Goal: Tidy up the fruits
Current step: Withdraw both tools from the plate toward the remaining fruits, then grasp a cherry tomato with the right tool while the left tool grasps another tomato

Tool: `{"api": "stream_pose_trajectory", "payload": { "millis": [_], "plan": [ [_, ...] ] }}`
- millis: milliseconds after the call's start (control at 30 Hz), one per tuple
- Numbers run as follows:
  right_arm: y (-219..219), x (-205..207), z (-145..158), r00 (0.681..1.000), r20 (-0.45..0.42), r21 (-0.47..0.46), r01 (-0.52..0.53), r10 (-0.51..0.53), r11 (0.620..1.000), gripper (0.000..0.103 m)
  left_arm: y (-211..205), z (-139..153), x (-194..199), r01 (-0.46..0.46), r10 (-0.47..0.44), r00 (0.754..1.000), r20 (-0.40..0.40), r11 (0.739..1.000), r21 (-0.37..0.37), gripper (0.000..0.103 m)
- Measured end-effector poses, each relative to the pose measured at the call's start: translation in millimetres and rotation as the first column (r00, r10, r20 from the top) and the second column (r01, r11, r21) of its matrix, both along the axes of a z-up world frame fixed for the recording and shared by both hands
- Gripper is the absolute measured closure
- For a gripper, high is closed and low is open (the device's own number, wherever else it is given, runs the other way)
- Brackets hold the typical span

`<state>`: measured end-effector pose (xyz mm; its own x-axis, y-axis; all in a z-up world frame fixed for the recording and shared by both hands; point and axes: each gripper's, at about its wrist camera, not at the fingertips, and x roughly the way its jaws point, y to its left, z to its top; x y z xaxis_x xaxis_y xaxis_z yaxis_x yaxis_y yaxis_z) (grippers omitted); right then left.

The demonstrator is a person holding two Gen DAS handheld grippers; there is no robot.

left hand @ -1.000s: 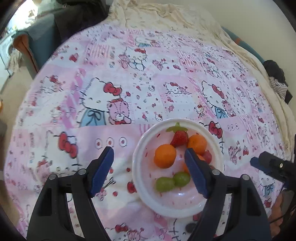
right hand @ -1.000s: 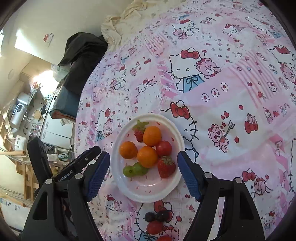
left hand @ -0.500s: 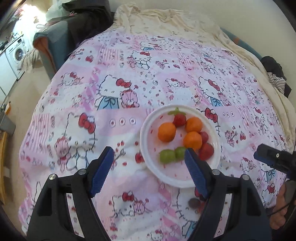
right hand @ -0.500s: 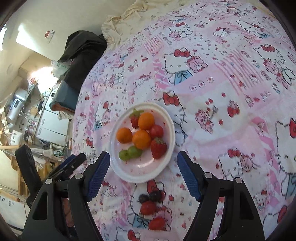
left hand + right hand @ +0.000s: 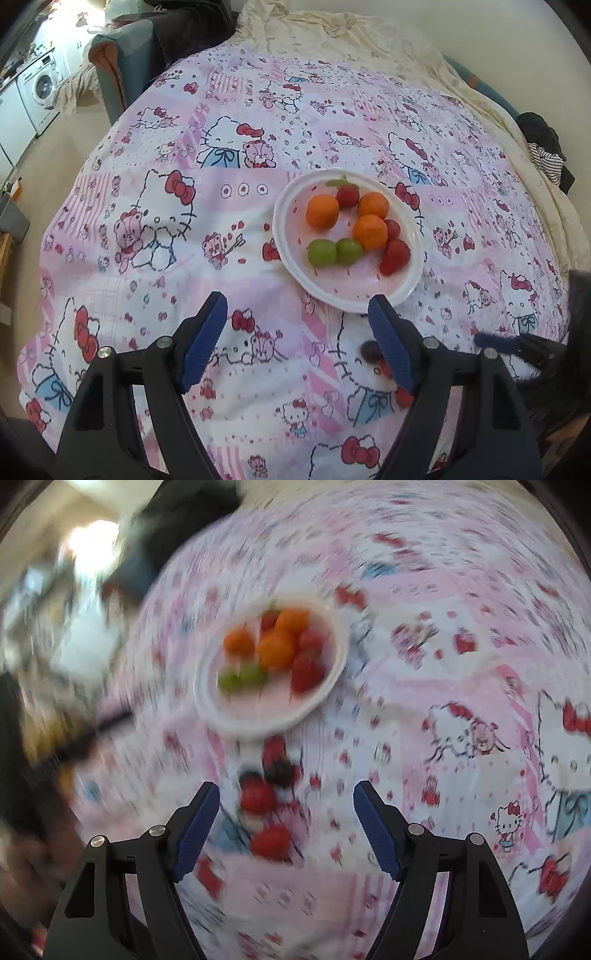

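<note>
On the bed (image 5: pixel 155 229), a white plate (image 5: pixel 284 206) is holding oranges (image 5: pixel 322 211), strawberries and grapes; loose berries (image 5: pixel 258 798) are waiting just beside its near rim. Left gripper (image 5: pixel 295 332) and right gripper (image 5: pixel 286 812) are hovering spread, empty.

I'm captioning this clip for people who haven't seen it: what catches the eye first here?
The white plate of bright fruit at the centre of the pink cartoon-cat bedspread: three oranges, two green grapes and strawberries. A few red and dark fruits lie loose on the cloth just in front of the plate. Both grippers' blue-padded jaws stand open and empty.
</note>
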<state>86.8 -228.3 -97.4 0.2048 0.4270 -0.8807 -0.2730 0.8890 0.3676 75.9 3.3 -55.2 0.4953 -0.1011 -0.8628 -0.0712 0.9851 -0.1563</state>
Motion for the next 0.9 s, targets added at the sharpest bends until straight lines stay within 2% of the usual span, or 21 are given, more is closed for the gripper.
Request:
{"api": "stream_pose_trajectory", "payload": {
  "millis": [67,167,233,333,400,433,533,567,700,900],
  "plan": [
    [18.5,-11.4,-11.4,0.993,-0.001,-0.111,-0.117,0.117,0.987,0.026,3.1,-0.3,-3.0,-0.014,0.013,1.000,-0.009,1.000,-0.026,0.027],
    [37.6,-28.6,-20.1,0.970,-0.006,-0.161,-0.239,0.242,0.958,0.028,7.2,0.0,-6.1,-0.036,0.035,0.999,-0.013,0.998,-0.050,0.027],
    [46.5,-35.8,-23.0,0.957,0.001,-0.191,-0.285,0.291,0.939,0.032,8.4,-0.3,-6.8,-0.041,0.041,0.999,-0.015,0.998,-0.052,0.027],
    [58.9,-37.9,-30.0,0.942,-0.011,-0.231,-0.328,0.334,0.916,0.046,8.9,-0.1,-6.4,-0.042,0.041,0.999,-0.014,0.998,-0.037,0.027],
    [64.1,-37.0,-36.0,0.937,-0.025,-0.249,-0.344,0.349,0.906,0.051,10.7,0.1,-6.7,-0.048,0.047,0.999,-0.010,0.999,-0.024,0.027],
    [65.4,-36.0,-37.9,0.936,-0.031,-0.250,-0.346,0.350,0.904,0.056,11.9,-0.4,-7.0,-0.051,0.051,0.999,-0.012,0.999,-0.019,0.027],
    [68.7,-33.2,-42.0,0.937,-0.037,-0.254,-0.344,0.347,0.904,0.058,14.2,-5.0,-6.5,-0.053,0.053,0.998,-0.030,0.999,-0.009,0.027],
    [68.3,-31.6,-41.0,0.940,-0.037,-0.248,-0.339,0.340,0.908,0.062,14.4,-7.6,-6.1,-0.055,0.054,0.998,-0.041,0.998,-0.006,0.027],
    [58.9,-25.4,-35.6,0.958,-0.054,-0.178,-0.287,0.282,0.941,0.064,9.6,-18.2,-4.9,-0.044,0.043,0.996,-0.079,0.999,0.000,0.027],
    [26.7,-13.7,-16.3,0.990,-0.004,-0.111,-0.139,0.139,0.984,0.064,-19.4,-39.6,-2.2,0.030,-0.032,0.989,-0.147,0.999,-0.016,0.027]
  ]
}}
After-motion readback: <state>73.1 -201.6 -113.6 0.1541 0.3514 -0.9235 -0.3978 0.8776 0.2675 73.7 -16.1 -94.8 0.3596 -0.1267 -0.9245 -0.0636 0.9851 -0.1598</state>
